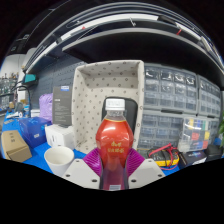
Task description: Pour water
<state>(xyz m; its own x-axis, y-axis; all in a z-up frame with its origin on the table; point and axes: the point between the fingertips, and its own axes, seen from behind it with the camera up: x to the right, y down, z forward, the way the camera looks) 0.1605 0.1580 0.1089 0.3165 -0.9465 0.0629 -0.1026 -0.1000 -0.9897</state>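
- Red liquid fills the bottle [114, 148] almost to the shoulder, under a white cap [115, 104], so I judge it fairly heavy for its size, with weight that shifts as it tips.
- Standing upright between the two fingers of the gripper [113, 172], the bottle has its lower body hidden between them.
- Pink pads [93, 159] sit against both sides of the bottle, so the tongs look closed on it, gripping its lower half.
- Clear plastic walls like these probably flex and feel smooth, so a hard squeeze could dent them and a weak one could let the bottle slide.
- Best hold, to my mind, is the band around the label, where the body looks widest and stiffest.
- The cap is on, so nothing can be poured yet.
- A white cup [58, 157] stands just beside the fingers on the blue table [40, 158], the likely target.
- Behind the bottle rises a spotted box [105, 88].
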